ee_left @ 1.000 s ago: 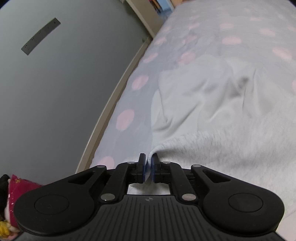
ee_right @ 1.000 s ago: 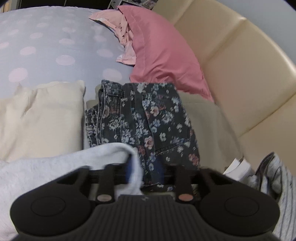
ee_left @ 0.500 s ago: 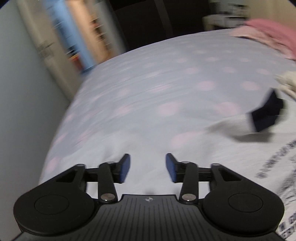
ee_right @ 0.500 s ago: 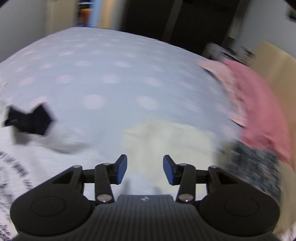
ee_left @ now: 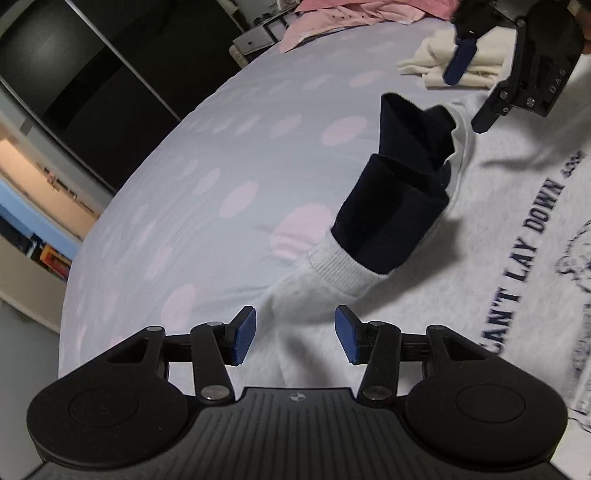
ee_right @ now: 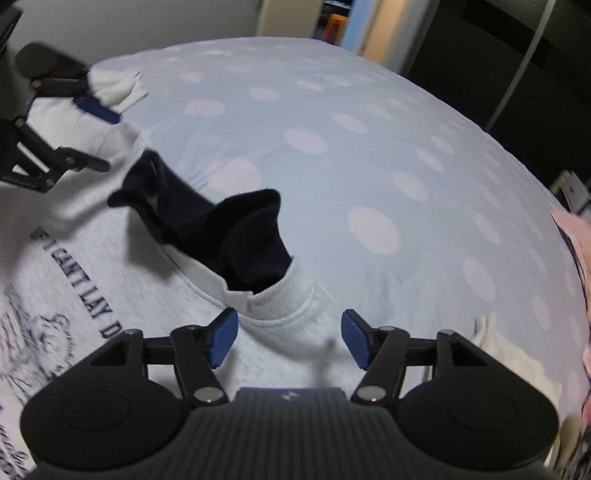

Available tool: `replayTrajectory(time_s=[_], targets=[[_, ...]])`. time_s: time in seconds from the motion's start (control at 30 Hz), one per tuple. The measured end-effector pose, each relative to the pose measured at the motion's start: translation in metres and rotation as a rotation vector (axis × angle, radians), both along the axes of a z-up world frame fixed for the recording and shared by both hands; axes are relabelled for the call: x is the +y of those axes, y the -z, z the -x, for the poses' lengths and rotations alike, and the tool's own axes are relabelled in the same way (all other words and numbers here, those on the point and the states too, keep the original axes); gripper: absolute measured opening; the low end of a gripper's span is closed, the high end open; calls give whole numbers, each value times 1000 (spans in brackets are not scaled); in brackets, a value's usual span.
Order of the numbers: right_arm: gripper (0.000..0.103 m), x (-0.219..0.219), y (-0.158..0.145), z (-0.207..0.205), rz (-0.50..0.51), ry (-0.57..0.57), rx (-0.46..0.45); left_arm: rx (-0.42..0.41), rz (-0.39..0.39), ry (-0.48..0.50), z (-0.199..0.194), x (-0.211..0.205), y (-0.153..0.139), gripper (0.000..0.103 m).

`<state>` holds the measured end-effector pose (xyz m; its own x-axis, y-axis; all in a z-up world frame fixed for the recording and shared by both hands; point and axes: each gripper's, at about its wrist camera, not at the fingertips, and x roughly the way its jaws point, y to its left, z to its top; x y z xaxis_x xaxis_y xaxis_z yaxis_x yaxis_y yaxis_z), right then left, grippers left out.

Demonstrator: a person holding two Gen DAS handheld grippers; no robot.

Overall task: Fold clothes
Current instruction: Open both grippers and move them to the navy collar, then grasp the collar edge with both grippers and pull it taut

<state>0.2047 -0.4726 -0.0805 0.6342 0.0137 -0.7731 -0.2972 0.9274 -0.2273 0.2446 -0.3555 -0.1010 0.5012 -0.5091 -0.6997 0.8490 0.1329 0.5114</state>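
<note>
A big bed with a pale blue cover with pink dots (ee_left: 229,155) fills most of both views. On it lies a light grey sweatshirt with dark blue letters (ee_left: 498,266), spread out flat, front side up. It covers the near right part of the bed in the left wrist view. A dark navy collar (ee_left: 399,192) sticks up out of its neck hole. A small folded cream cloth (ee_left: 443,62) sits farther away on the bed, past the sweatshirt. Pink pillows (ee_left: 340,14) lie at the far end.

The left gripper (ee_left: 294,340) has just been opening, and its blue pads stand apart with nothing between them. It hangs over the grey shoulder beside the neck.

The right gripper (ee_right: 288,338) has just been opening too, with nothing between its pads. It hangs over the other shoulder, just near the neck band.
</note>
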Motion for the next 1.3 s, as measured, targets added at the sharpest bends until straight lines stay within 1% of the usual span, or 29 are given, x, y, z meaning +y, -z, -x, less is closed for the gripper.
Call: replayTrajectory(time_s=[0.07,0.17,0.23,0.27,0.3,0.33,0.37,0.4,0.47,0.5,0.57,0.67,0.8,0.83,0.87,0.9,0.93,0.97,1.07,1.13,1.23,1.3], targets=[[66,-1,5,-7,4,-17,0,15,25,-10,-5,-6,4,45],[66,-4,9,-18,-25,-14,-3,51,95,-39,-10,-14,10,45],[64,-4,16,-25,-50,-13,10,81,106,-43,-10,-17,13,44],[63,-2,19,-27,-55,-17,19,84,95,-40,-9,-18,13,43],[61,0,21,-28,-54,-20,22,86,82,-36,-8,-19,14,36],[56,1,23,-28,-47,-19,21,84,64,-33,-8,-22,17,31],[46,2,25,-28,-39,-17,19,84,38,-46,-8,-25,18,20],[41,1,26,-28,-41,-6,19,97,28,-69,-10,-28,19,8],[27,-2,25,-31,-53,29,13,138,45,-120,-17,-31,16,4],[25,-3,24,-32,-54,52,3,133,49,-159,-19,-34,15,2],[21,-2,20,-36,-42,99,-27,99,66,-242,-26,-40,13,2],[18,8,15,-46,-9,153,-69,149,93,-338,-40,-44,8,2],[19,18,22,-66,25,234,-12,173,102,-446,-47,-36,-3,2],[22,20,25,-70,36,245,6,184,102,-457,-46,-29,-9,2],[32,21,25,-70,42,257,4,196,101,-469,-45,-21,-14,4],[36,22,22,-68,46,269,-7,208,99,-479,-44,-14,-19,4],[42,21,19,-64,34,277,-18,217,93,-485,-41,-5,-25,5],[44,18,13,-57,16,283,-25,225,89,-494,-38,5,-31,5],[46,15,2,-39,-5,308,-20,258,72,-537,-24,27,-49,5],[46,18,-5,-24,4,312,-18,279,82,-557,-12,40,-63,6],[52,21,-21,0,18,314,-34,272,113,-556,19,51,-87,8],[53,24,-34,15,15,318,-51,251,123,-541,42,55,-105,13]])
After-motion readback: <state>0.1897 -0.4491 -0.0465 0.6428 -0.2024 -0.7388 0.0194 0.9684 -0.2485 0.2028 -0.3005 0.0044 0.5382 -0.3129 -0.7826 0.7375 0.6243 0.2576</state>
